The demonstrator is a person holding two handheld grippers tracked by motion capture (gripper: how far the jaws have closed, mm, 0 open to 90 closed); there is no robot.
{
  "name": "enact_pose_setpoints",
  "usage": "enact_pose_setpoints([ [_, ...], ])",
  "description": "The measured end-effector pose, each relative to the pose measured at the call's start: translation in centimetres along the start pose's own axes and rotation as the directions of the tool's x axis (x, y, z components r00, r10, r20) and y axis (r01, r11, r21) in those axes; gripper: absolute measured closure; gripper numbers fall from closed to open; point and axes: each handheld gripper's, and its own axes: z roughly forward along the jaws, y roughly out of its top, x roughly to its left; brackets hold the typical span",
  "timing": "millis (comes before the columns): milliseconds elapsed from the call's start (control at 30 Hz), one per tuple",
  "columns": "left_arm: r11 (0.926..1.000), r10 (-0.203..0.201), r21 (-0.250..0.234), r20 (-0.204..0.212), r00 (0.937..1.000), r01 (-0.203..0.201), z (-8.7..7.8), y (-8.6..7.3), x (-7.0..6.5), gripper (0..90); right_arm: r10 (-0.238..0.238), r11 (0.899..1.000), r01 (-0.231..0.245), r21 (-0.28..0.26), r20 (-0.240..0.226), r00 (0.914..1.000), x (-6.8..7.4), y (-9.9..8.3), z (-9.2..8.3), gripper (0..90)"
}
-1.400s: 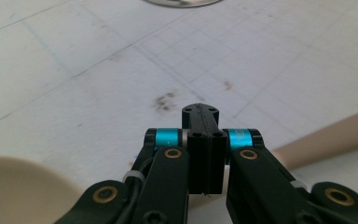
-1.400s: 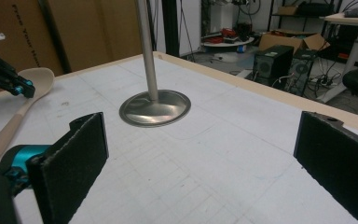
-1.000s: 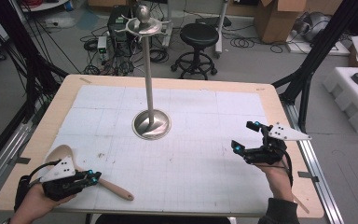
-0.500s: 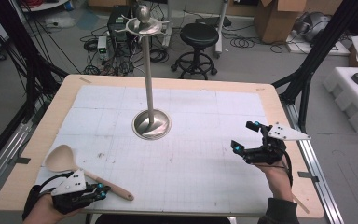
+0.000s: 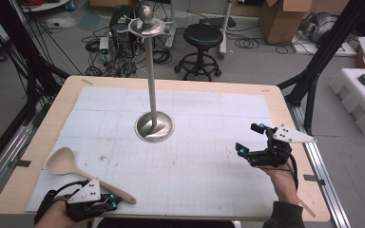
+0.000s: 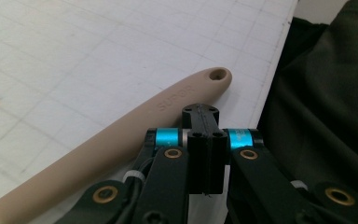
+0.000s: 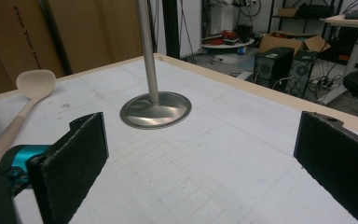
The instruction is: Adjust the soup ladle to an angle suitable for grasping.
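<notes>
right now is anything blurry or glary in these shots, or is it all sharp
Left gripper view: the spoon handle is sharp enough to read its embossed lettering, while the dark cloth at right is soft. Right gripper view: the stand base shows soft glare, and the pads up close are slightly blurred. High view: even light, faint shadows, the stand's top bends slightly from lens distortion.

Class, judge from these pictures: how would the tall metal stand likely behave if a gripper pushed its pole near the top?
The stand would probably tip: its pole is tall and thin above a small round base. The polished metal looks stiff and likely slippery against jaws.
</notes>
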Motion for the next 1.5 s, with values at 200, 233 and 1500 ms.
enact_pose_setpoints([
  [200, 1.0000, 0.005, -0.006, 0.007, 1.0000, -0.005, 0.6, 0.5, 0.4, 90.0, 0.002, 1.000, -0.002, -0.001, -0.001, 1.0000, 0.0, 0.0, 0.0, 2.0],
  [233, 0.9999, 0.010, -0.005, 0.007, 0.9999, -0.010, 0.7, 0.6, 0.4, 90.0, 0.000, 1.000, 0.000, 0.000, -0.001, 1.0000, 0.0, 0.0, 0.0, 2.0],
  [1500, 0.9997, 0.013, 0.021, 0.005, 0.9999, -0.013, 5.0, 4.8, 3.4, 90.0, -0.001, 1.000, 0.001, -0.007, -0.001, 1.0000, -0.2, 0.0, 0.1, 2.0],
])
